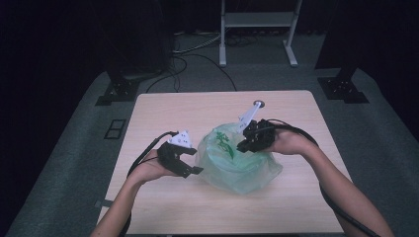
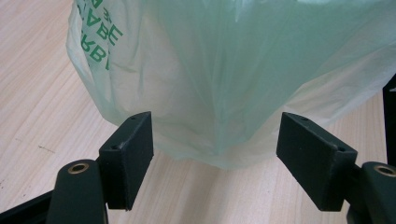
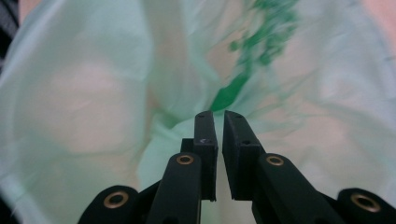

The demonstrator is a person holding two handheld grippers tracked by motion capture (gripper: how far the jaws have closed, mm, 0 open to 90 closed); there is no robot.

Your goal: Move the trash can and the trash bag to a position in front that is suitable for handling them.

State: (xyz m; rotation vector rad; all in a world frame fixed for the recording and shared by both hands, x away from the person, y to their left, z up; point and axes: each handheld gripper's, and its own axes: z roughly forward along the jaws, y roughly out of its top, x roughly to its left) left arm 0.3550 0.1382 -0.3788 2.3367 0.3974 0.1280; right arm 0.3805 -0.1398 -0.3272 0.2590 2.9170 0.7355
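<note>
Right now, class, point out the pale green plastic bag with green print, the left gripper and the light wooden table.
Pale green plastic bag (image 1: 237, 165): high view, its bulging front.
Left gripper (image 2: 215, 161): left gripper view, midway between its open jaws.
Light wooden table (image 1: 197, 106): high view, bare far top.

The high view is dim overall, with the room black from 9 through 12 to 3 o'clock; soft overhead light lands on the wooden table (image 1: 163, 106), leaving faint shadows beneath the green plastic bag (image 1: 236, 160). The left gripper view is bright and fairly sharp, the bag's film glowing pale toward 12 o'clock. The right gripper view is soft: the bag behind the jaws is blurred and washed out, and the corners darken.
</note>
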